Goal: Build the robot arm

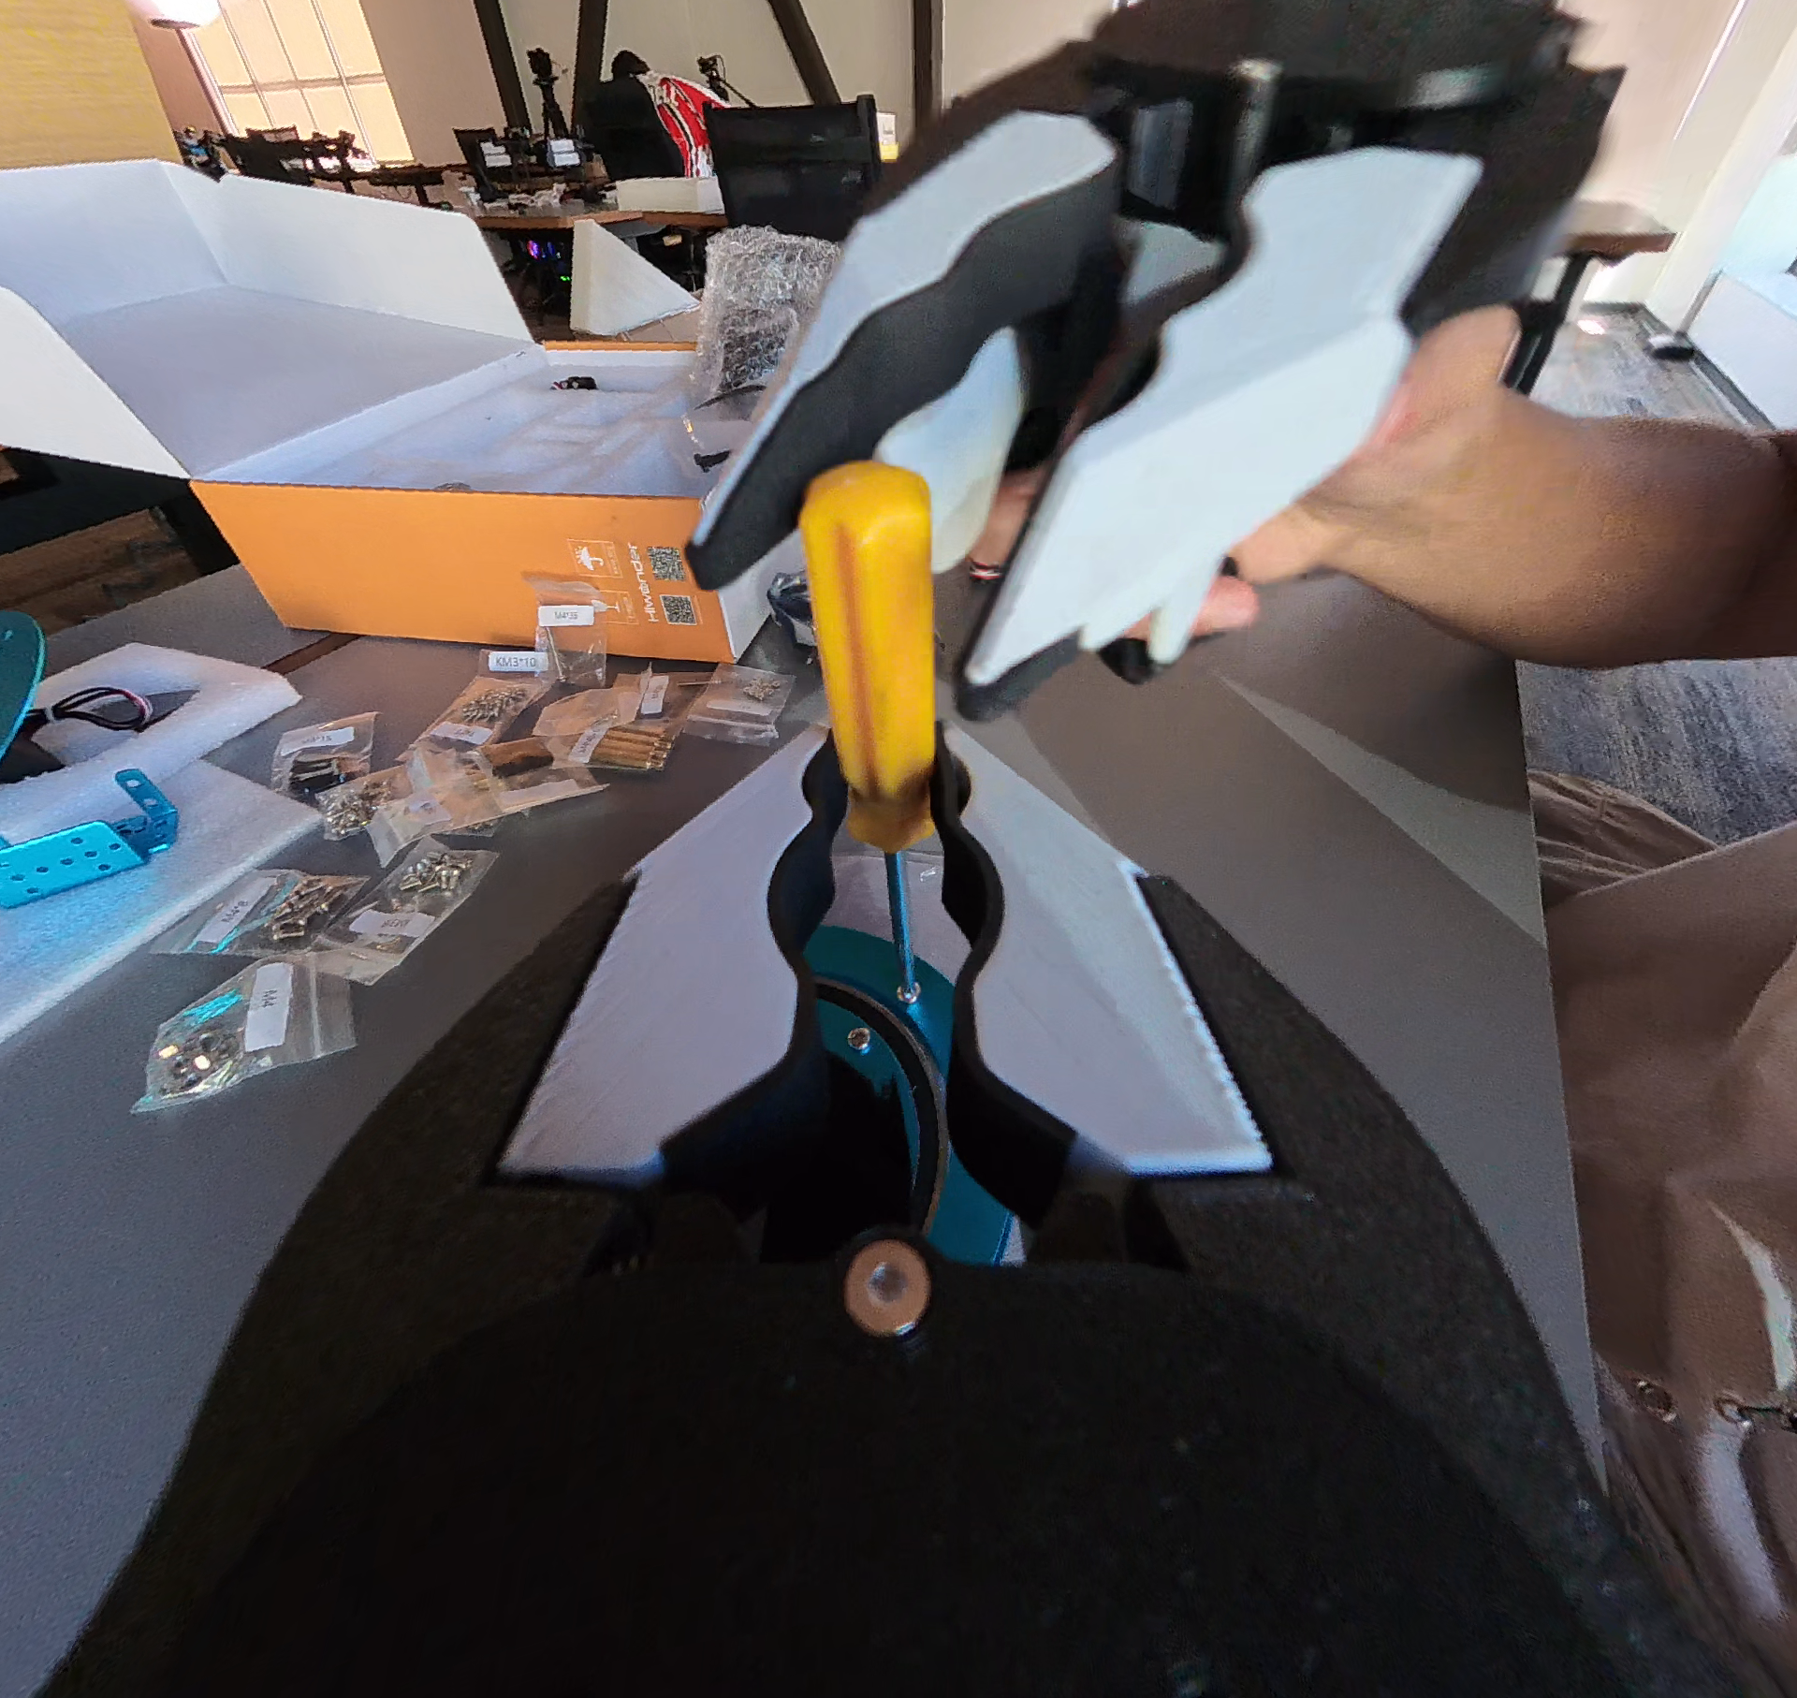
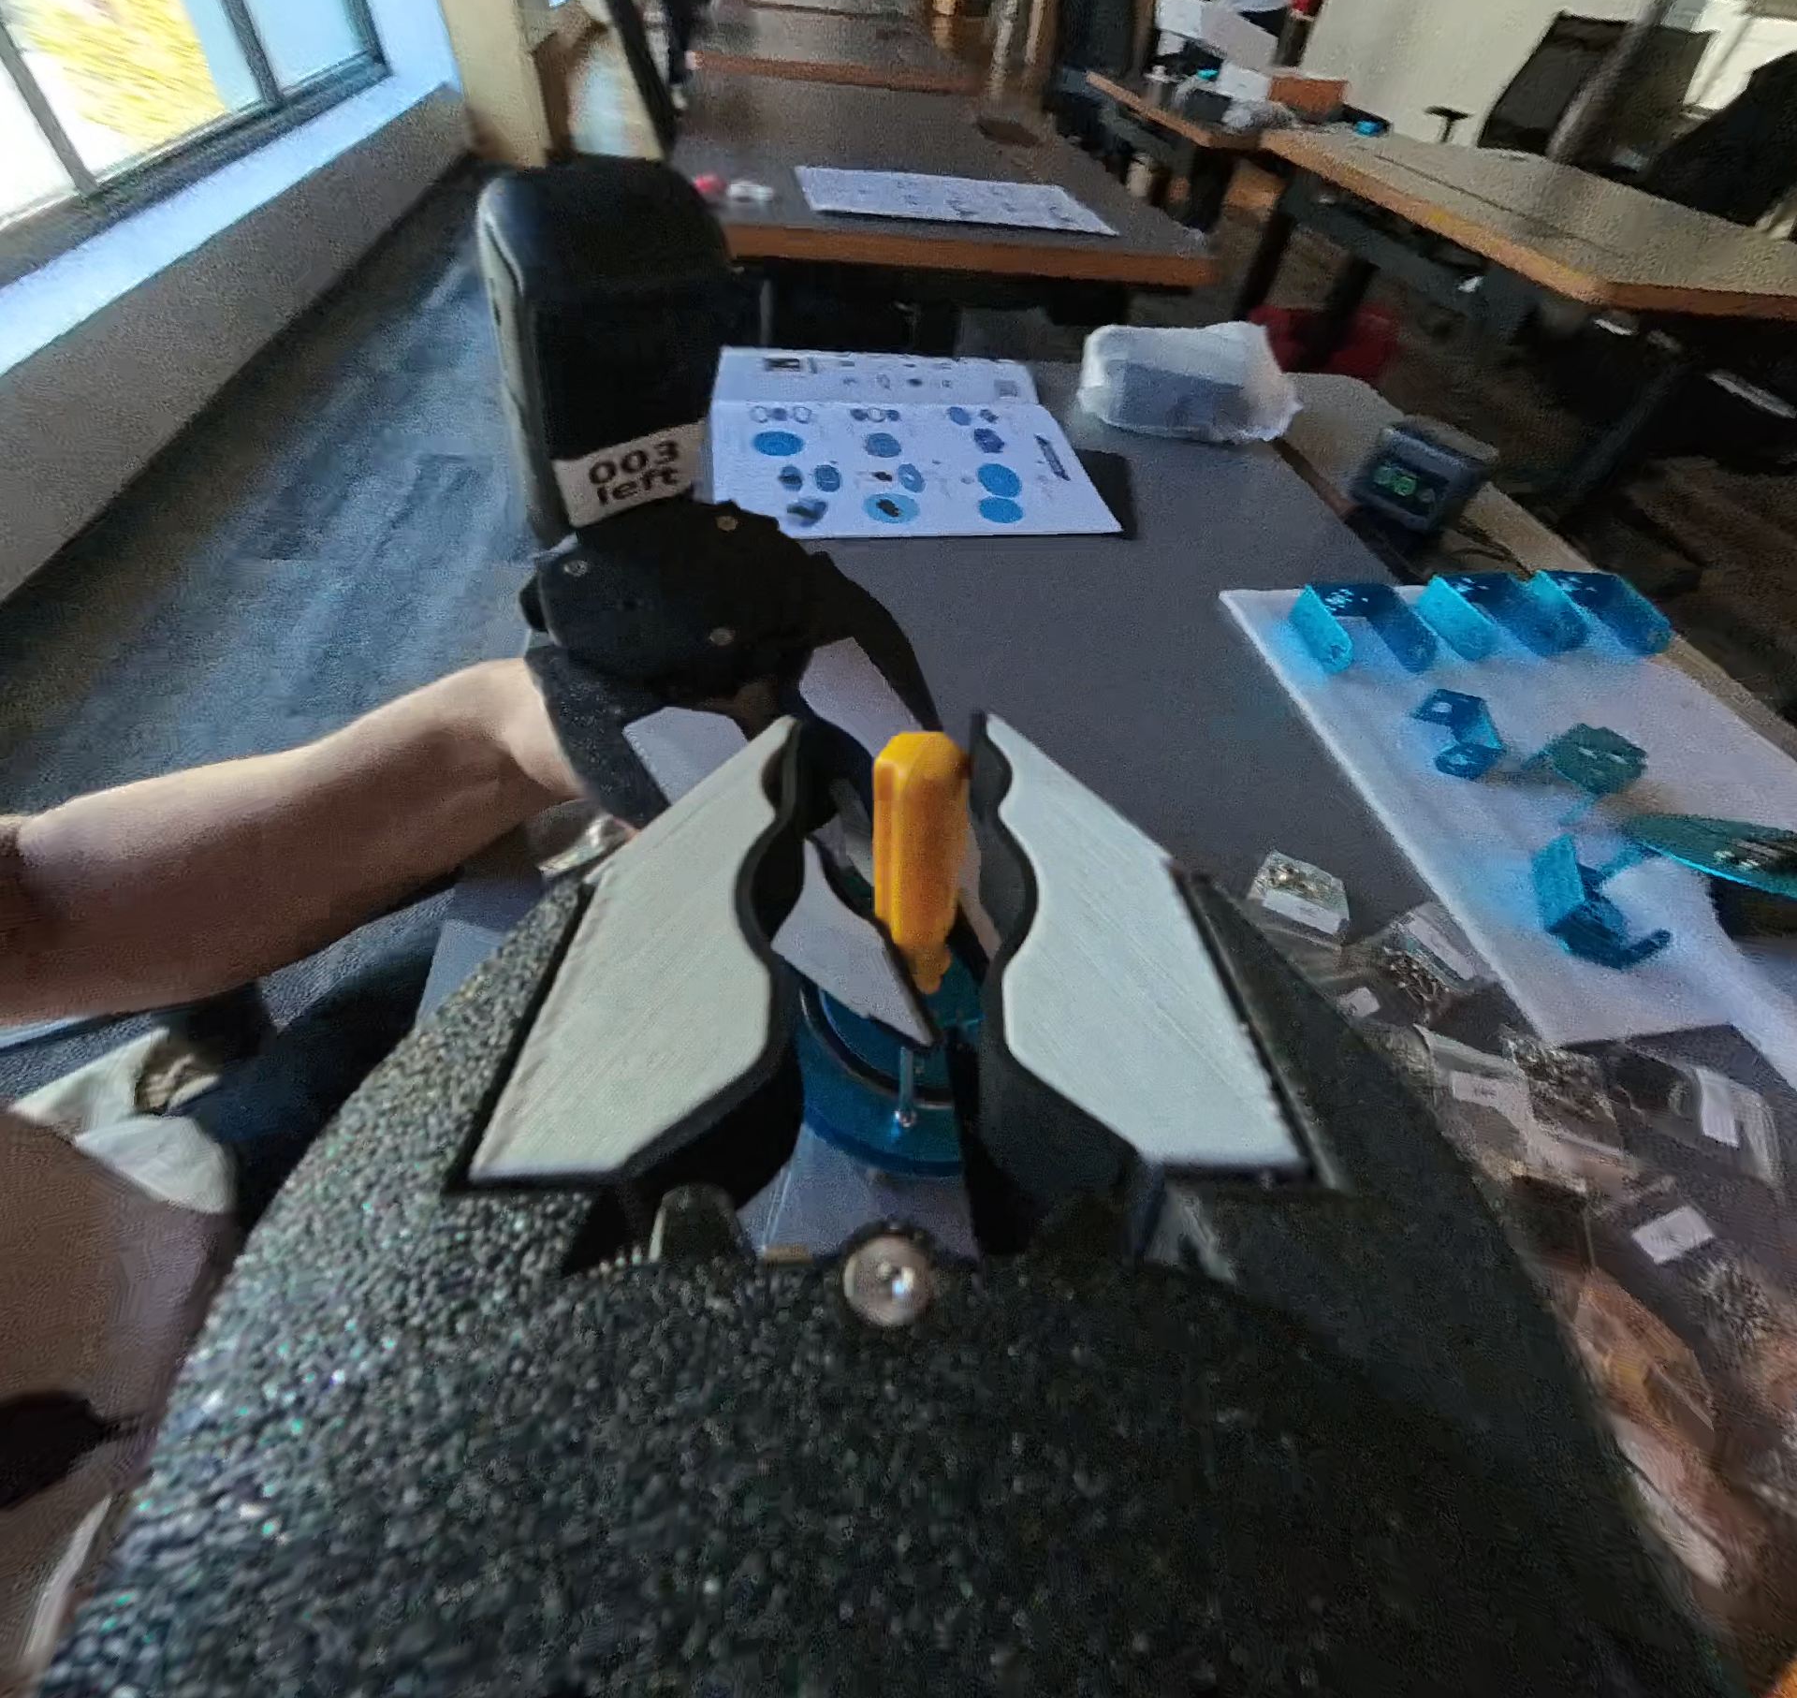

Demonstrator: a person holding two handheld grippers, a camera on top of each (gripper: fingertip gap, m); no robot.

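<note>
Screwdriver [image 1: 868,640], yellow handle: upright over counter [image 1: 1215,825], tip on a screw in the teal disc [image 1: 846,956]. Left tool [image 1: 885,766] is clamped on the lower handle. Right tool [image 2: 887,737] is spread wide at 12 o'clock, fingers flanking the handle top and holding nothing.

Risk, as judged: any tilt could let the tip skid off the screw and mark the disc.

Labelled hardware bags [image 1: 389,912] at 9 o'clock and a printed orange box [image 1: 438,552] at 10 o'clock; wording not transcribed.

Stood a yellow-handled screwdriver [image 1: 868,640] near upright, handle toward 12 o'clock, pinched low on the handle by the left gripper [image 1: 885,768]. Set its thin steel tip (on a small screw) against a teal round plate [image 1: 856,971] at 6 o'clock.
</note>
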